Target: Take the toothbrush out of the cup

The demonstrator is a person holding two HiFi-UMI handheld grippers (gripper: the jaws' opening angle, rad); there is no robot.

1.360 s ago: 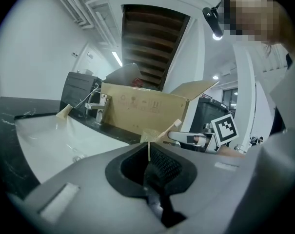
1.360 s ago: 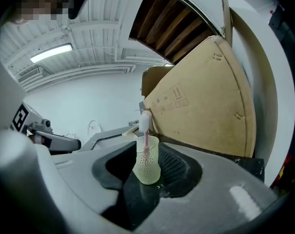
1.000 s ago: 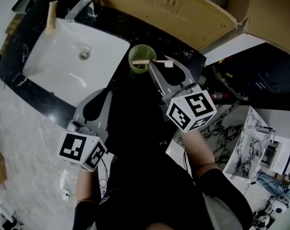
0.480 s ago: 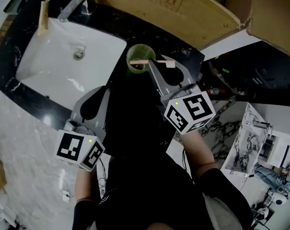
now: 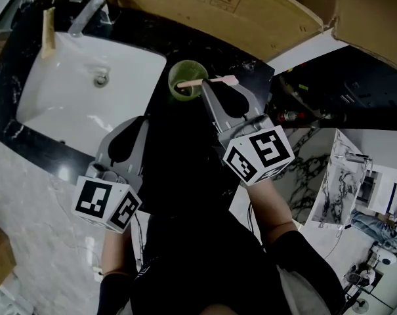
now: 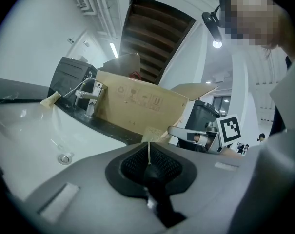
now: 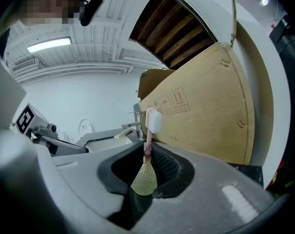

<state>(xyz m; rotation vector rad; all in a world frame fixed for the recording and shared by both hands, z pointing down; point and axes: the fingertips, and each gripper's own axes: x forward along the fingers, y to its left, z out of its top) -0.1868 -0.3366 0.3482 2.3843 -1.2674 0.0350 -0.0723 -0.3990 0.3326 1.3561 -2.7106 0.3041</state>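
1. Head view: a green cup (image 5: pixel 185 71) stands on the black counter (image 5: pixel 185 41), just right of the white sink (image 5: pixel 67 104) and near the cardboard box (image 5: pixel 218 12) on the far side. The toothbrush (image 5: pixel 214 80) lies almost level across the cup's mouth. Its handle end is over the inside and its bristle head pokes out past the right rim. The right gripper (image 5: pixel 209 85) reaches in from the near side, its tips at the brush's neck by the cup's right rim. The left gripper (image 5: pixel 136 123) sits nearer, beside the sink's right edge and apart from the cup.
2. Left gripper view: its jaws are pressed together with nothing between them. Beyond them lie the sink with its drain (image 6: pixel 65 158), the faucet (image 6: pixel 91 97) and the box. The right gripper's marker cube (image 6: pixel 230 129) shows at the right.
3. Right gripper view: the jaws have just been closing and now pinch the toothbrush's pink neck. The white bristle head stands above the pads, against the box. The cup's green shows below, through the gap under the pads.
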